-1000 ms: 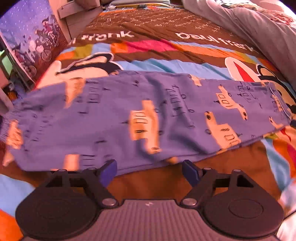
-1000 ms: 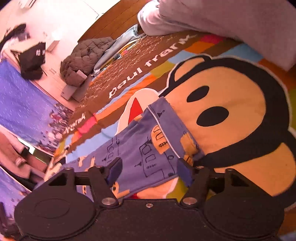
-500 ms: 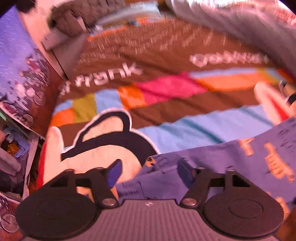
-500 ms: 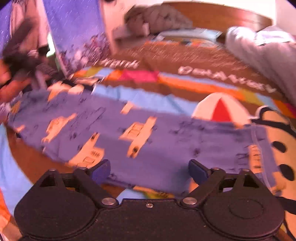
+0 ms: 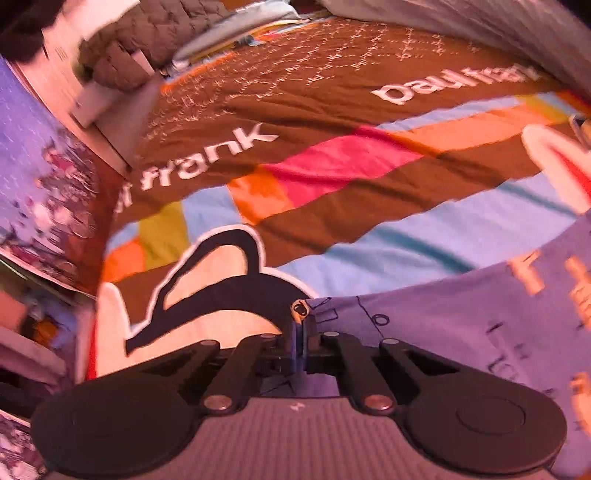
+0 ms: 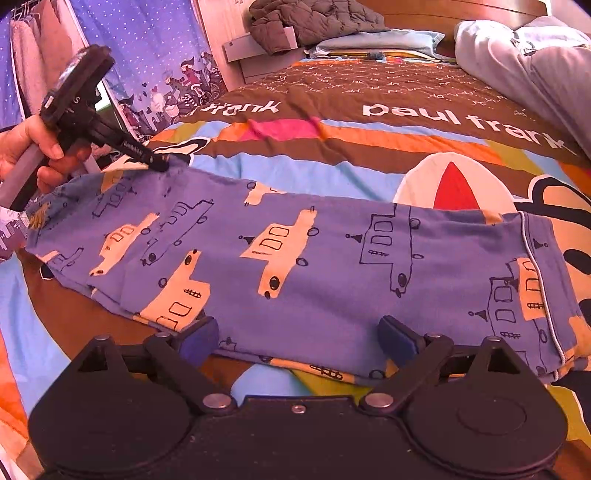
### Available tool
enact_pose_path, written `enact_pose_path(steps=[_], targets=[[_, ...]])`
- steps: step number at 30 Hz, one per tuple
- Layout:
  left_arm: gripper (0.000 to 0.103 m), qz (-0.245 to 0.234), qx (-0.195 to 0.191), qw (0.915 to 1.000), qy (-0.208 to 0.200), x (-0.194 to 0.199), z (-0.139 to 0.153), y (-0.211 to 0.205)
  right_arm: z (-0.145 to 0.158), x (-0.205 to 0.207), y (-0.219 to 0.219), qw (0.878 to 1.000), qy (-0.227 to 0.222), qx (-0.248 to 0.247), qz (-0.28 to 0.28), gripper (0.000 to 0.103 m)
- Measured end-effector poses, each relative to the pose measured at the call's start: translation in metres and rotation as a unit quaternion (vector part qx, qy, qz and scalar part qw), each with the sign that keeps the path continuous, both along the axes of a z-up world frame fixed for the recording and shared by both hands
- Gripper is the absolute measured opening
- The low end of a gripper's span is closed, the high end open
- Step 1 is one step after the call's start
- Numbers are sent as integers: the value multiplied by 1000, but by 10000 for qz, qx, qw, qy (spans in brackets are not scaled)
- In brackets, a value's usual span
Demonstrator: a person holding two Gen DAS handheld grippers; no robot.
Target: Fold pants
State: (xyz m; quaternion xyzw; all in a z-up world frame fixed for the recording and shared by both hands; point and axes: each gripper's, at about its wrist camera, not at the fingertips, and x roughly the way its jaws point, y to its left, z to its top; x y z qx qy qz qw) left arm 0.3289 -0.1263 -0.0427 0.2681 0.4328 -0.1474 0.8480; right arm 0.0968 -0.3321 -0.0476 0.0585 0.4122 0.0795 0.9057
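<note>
Lying flat and stretched lengthwise across the bed, the blue cotton pants printed with cream-yellow trucks (image 6: pixel 295 266) rested on a brown, multicoloured cartoon-monkey bedspread with white lettering (image 6: pixel 369 147), folded leg over leg into one long strip. The left gripper (image 5: pixel 298 334) had its blue-padded fingers (image 5: pixel 293 339) pressed together on the far corner of the pants at their left end, a small fold of blue cloth pinched between the pads. In the right wrist view that same gripper, held in a person's hand (image 6: pixel 26 151), touched the upper left corner of the fabric. The right gripper (image 6: pixel 299 334) hovered at the near edge of the pants, its fingers (image 6: pixel 201 338) spread wide and opening further, with the cloth's lower hem lying in the gap but not pressed by either pad. A grey quilted jacket (image 6: pixel 310 22) was heaped near the headboard, beside a pale grey blanket (image 6: pixel 535 74) along the bed's right side
</note>
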Motion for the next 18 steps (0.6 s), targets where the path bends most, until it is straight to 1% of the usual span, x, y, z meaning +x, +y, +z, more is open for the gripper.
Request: enact_pose_path(steps=[1, 2, 3, 4, 5, 6, 7, 8, 9, 11, 12, 13, 14, 15, 16, 17, 18], targets=[[3, 129, 92, 9999, 8, 0, -9, -1, 0, 0, 0, 10000, 12, -10, 3, 94], [5, 167, 190, 9997, 10, -2, -17, -4, 0, 0, 1, 10000, 22, -24, 8, 94], [9, 121, 385, 9991, -159, -7, -22, -10, 0, 0, 1, 10000, 26, -35, 15, 94], [19, 72, 676, 9970, -380, -14, -23, -17, -1, 0, 1, 10000, 26, -41, 20, 95], [41, 140, 855, 9949, -525, -20, -20, -23, -1, 0, 1, 10000, 26, -38, 20, 95], [51, 282, 909, 9933, -662, -25, -15, -25, 0, 0, 0, 10000, 18, -26, 12, 94], [59, 390, 763, 9928, -840, -35, -5, -24, 1, -2, -1, 10000, -42, -13, -44, 91], [60, 397, 490, 9934, -962, -46, 6, -19, 4, -5, -4, 9998, -161, 5, -144, 86], [60, 394, 219, 9943, -963, -59, 15, -13, 9, -11, -9, 9988, -386, 85, -281, 86], [62, 482, -146, 9961, -721, -77, 24, 3, 19, -24, -20, 9944, -861, 260, -557, 87], [62, 555, -307, 9967, -505, -86, 24, 12, 21, -28, -23, 9924, -987, 298, -664, 87], [62, 655, -348, 9970, -201, -93, 20, 21, 22, -29, -26, 9916, -1018, 323, -736, 89], [62, 786, -263, 9966, 31, -95, 12, 29, 21, -27, -27, 9921, -929, 339, -768, 89], [63, 966, -57, 9951, 211, -100, 4, 38, 19, -23, -29, 9930, -788, 327, -817, 89], [70, 1123, 62, 9932, 290, -105, -3, 50, 15, -19, -31, 9935, -612, 292, -915, 89], [80, 1214, -43, 9922, 264, -112, -2, 63, 11, -15, -36, 9930, -372, 316, -1075, 89], [83, 1382, -91, 9897, 351, -116, 0, 74, 6, -13, -44, 9913, -181, 477, -1214, 89]])
